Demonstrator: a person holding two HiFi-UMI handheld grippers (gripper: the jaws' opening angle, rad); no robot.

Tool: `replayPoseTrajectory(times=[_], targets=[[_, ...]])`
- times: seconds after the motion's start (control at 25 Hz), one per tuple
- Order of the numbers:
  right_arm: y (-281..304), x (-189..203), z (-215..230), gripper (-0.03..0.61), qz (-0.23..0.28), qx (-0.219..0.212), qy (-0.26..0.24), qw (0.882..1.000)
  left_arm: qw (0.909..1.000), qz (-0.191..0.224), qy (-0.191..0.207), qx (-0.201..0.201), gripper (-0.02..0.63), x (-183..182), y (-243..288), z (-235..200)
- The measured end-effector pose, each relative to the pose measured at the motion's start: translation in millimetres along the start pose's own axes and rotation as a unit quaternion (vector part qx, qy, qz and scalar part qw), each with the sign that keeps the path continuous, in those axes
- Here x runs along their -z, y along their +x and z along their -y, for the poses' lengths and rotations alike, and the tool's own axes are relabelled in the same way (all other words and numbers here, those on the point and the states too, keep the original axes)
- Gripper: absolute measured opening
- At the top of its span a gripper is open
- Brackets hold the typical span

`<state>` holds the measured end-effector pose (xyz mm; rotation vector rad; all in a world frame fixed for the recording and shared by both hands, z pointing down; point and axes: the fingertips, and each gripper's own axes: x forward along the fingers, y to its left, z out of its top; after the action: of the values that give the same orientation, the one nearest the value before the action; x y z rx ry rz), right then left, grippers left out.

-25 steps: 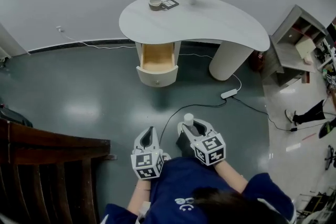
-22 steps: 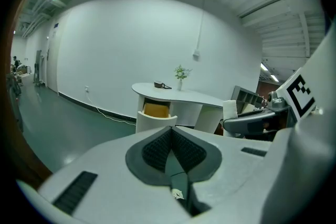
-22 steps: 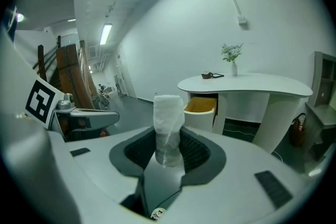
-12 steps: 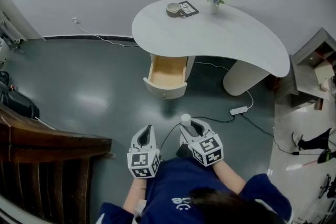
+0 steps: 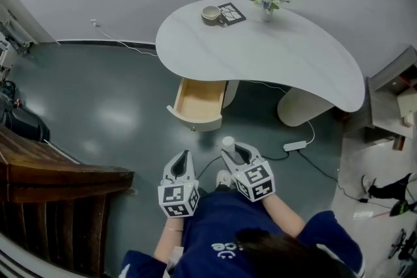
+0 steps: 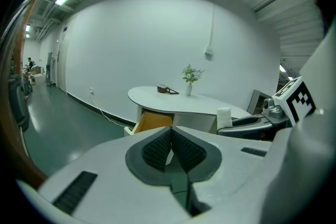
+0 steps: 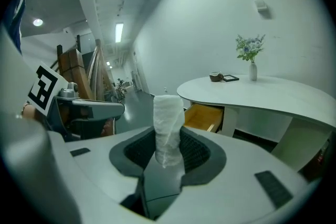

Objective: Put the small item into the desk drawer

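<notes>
Right gripper point(image 5: 231, 154) jaws half closed, clamping small white roll point(image 5: 228, 142) upright, my carry grip. Left gripper point(image 5: 184, 159) jaws pressed together, empty, spare. Drawer point(image 5: 197, 101) open under table point(image 5: 273, 55), well ahead.

small item point(image 7: 168, 126): white crinkled cylinder, upright, clamped between right gripper point(image 5: 230, 154) jaws. desk drawer point(image 5: 197, 101): pulled open, wood-lined, well apart from it.
</notes>
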<state>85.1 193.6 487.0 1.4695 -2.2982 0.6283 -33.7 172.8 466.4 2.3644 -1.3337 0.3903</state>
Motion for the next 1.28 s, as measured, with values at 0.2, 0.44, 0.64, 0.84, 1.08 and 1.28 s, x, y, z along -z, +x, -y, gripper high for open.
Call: replayPoseTrajectory(times=[0.2, 0.44, 0.64, 0.84, 1.08, 1.28], targets=[[0, 2, 14, 0.144, -0.004, -0.008, 0.013, 1.0, 0.9998, -0.005, -0.005, -0.02, 0.005, 2, 4, 2], [6, 6, 15, 0.144, -0.007, -0.01, 0.026, 1.0, 0.9997, -0.016, -0.005, -0.02, 0.005, 6, 13, 0], [19, -5, 31, 0.144, -0.002, 0.005, 0.027, 1.0, 0.9998, -0.014, 0.004, -0.015, 0.005, -6, 38, -7], [41, -19, 51, 0.146, -0.007, 0.033, 0.031, 0.999, 0.9997, -0.019, 0.015, -0.002, 0.005, -22, 73, -27], [81, -45, 68, 0.146, -0.024, 0.056, 0.038, 0.997, 0.9981, -0.034, 0.034, 0.039, 0.005, -48, 127, -51], [114, -67, 76, 0.146, -0.016, 0.064, 0.055, 0.996, 0.9953, -0.041, 0.046, 0.075, 0.005, -71, 169, -68]])
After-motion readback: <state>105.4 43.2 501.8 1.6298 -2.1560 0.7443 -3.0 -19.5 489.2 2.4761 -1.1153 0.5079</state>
